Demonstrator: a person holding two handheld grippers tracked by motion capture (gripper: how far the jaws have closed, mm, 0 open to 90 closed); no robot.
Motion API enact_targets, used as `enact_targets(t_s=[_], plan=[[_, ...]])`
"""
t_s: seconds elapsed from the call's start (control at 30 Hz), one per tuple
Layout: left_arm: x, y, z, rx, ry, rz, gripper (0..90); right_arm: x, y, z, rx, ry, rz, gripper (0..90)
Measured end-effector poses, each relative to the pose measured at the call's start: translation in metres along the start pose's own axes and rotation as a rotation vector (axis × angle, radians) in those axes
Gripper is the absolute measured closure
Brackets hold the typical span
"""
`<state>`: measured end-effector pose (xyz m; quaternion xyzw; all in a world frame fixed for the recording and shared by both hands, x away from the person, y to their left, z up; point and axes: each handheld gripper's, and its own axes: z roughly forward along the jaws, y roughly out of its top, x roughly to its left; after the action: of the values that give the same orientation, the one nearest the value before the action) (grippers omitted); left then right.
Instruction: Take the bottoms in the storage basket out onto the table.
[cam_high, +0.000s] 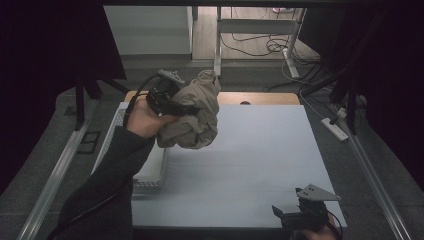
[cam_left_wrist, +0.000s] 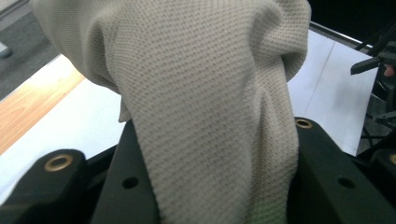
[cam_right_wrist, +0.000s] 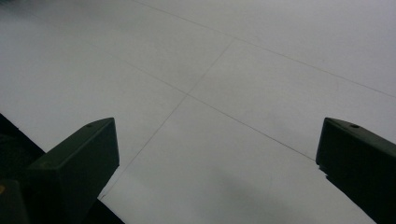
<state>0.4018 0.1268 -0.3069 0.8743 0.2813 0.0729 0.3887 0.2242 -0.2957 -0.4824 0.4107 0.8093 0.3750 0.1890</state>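
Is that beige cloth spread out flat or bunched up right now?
Bunched up: the beige cloth hangs crumpled from the left gripper, lifted above the table.

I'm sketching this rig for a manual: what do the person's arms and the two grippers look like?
Both grippers are black with two blocky jaws. The left gripper has brass-ringed holes, a grey three-cornered plate on top and a black cable trailing along a dark long sleeve. The right gripper carries the same grey plate.

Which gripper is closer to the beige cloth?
Left. The left gripper is clamped on the beige cloth, holding it above the table. The right gripper sits far off at the table's near right corner, jaws apart.
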Motion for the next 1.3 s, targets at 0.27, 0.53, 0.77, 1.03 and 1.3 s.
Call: enact_targets(t_s=[0.27,0.53,0.77,1.03,1.3], plan=[[-0.009,0.009,0.022,0.015,-0.022,0.024,63.8,0.0,0.0,0.0,-0.001,0.002,0.0,0.0],[-0.013,0.01,0.048,0.041,-0.042,0.03,63.7,0.0,0.0,0.0,-0.002,0.005,-0.001,0.0],[-0.014,0.005,0.069,0.076,-0.047,0.028,63.6,0.0,0.0,0.0,-0.004,0.007,-0.004,0.0],[-0.012,-0.006,0.091,0.102,-0.06,0.012,63.4,0.0,0.0,-0.001,-0.004,0.009,-0.006,0.0],[-0.01,-0.02,0.114,0.131,-0.074,-0.012,63.1,0.0,0.0,-0.001,-0.006,0.011,-0.006,0.0]])
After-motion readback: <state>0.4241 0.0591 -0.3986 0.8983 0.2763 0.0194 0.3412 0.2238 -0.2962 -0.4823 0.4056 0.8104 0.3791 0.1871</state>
